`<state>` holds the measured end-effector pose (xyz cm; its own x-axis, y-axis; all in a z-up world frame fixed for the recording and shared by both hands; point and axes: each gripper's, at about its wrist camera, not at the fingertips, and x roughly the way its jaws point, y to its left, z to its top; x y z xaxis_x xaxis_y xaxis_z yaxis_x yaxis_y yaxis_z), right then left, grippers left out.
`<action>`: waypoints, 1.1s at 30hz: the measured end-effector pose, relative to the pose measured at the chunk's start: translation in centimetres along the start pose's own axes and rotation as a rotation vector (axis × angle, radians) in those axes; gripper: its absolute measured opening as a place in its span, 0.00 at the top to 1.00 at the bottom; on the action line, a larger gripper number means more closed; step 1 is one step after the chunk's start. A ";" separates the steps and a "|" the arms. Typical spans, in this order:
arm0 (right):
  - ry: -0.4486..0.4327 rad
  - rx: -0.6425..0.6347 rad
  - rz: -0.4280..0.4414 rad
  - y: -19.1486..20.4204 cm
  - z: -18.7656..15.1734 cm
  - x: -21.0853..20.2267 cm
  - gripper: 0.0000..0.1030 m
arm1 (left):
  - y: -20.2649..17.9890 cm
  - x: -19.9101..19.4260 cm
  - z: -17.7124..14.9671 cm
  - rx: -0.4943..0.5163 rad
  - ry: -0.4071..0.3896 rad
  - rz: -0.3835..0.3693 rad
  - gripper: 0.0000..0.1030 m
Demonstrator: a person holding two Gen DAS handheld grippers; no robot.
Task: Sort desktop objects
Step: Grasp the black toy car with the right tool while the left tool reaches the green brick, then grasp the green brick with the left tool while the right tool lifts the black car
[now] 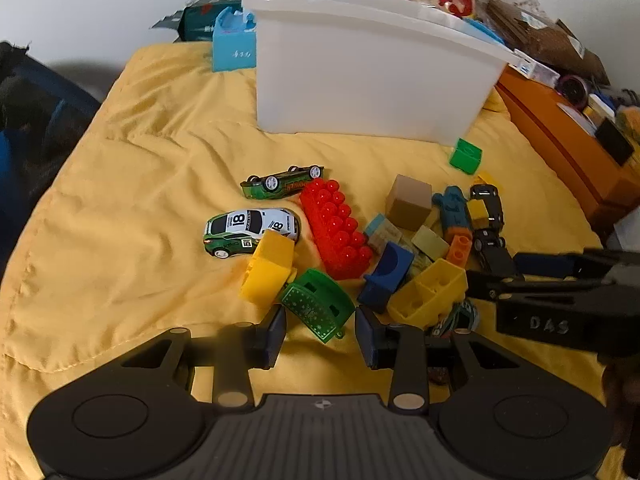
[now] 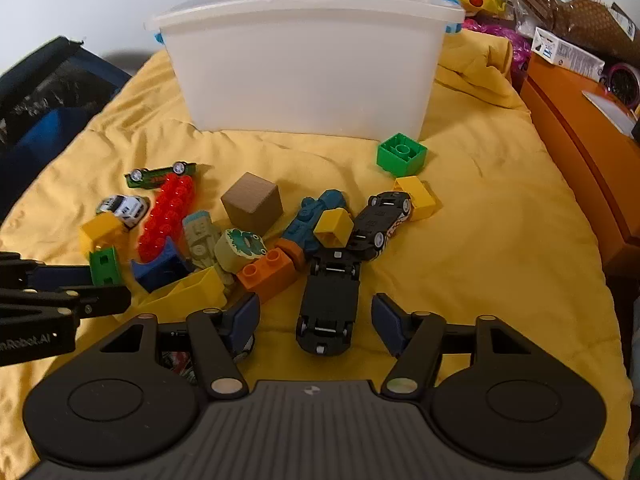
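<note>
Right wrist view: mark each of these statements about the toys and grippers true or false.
1. The black toy car lies upside down between the right gripper jaws. True.
2. The green block sits inside the white bin. False: it lies on the yellow cloth beside it.
3. The left gripper points at a green piece. True.
4. The red brick is stacked on the wooden cube. False: they lie apart.

A creased, matt yellow cloth (image 2: 500, 240) is spread beneath everything. At twelve o'clock a smooth, translucent white plastic bin (image 2: 304, 76) is seen. Glossy plastic is shown by the red studded brick (image 1: 336, 228); a matt, wood-like face by the brown cube (image 2: 252, 202).
</note>
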<state>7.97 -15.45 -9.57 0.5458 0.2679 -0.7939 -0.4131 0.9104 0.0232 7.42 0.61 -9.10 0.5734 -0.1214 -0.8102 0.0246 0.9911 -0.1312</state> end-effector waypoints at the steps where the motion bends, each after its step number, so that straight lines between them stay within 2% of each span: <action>1: 0.007 0.006 0.000 -0.1 0.0 0.2 0.59 | 0.1 0.3 0.0 -0.010 0.012 -0.002 0.59; 2: 0.022 0.016 0.001 -0.2 0.0 0.5 0.68 | 0.1 0.5 0.0 -0.017 0.027 0.001 0.58; 5: 0.022 0.033 0.008 -0.8 -0.2 0.3 0.67 | 0.1 0.4 0.0 -0.022 0.028 0.013 0.59; 6: 0.023 0.035 0.009 -1.0 -0.3 0.3 0.66 | -0.1 0.1 0.0 -0.014 0.019 0.012 0.59; 8: 0.031 0.038 0.010 -1.2 -0.5 0.2 0.53 | -0.3 -0.7 -0.2 0.002 -0.015 -0.001 0.58; 10: 0.035 0.040 0.007 -1.5 -0.6 0.3 0.47 | -0.4 -1.1 -0.3 0.006 -0.036 -0.002 0.57; 15: 0.034 0.045 0.004 -1.5 -0.6 0.2 0.46 | -0.2 0.1 0.2 -0.003 -0.038 0.031 0.55; 18: 0.029 0.051 0.005 -1.5 -0.7 0.2 0.46 | -0.1 1.1 0.4 -0.004 -0.013 0.037 0.55; 22: 0.025 0.054 0.011 -1.7 -0.7 0.2 0.48 | -0.2 0.9 -0.1 0.045 -0.013 0.037 0.55; 24: 0.022 0.060 0.013 -1.9 -0.7 0.1 0.51 | 0.0 0.6 -0.3 0.050 -0.015 0.029 0.58; 28: 0.015 0.077 0.018 -2.4 -0.7 -0.1 0.63 | -0.1 -0.1 -0.5 0.077 -0.045 0.031 0.58; 33: 0.011 0.081 0.028 -2.7 -0.8 -0.3 0.64 | -0.2 -0.5 -0.5 0.090 -0.058 0.025 0.58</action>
<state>8.29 -18.23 -9.92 0.5267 0.2907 -0.7988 -0.3672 0.9253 0.0946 6.70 0.47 -9.01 0.6210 -0.0954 -0.7780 0.0816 0.9950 -0.0568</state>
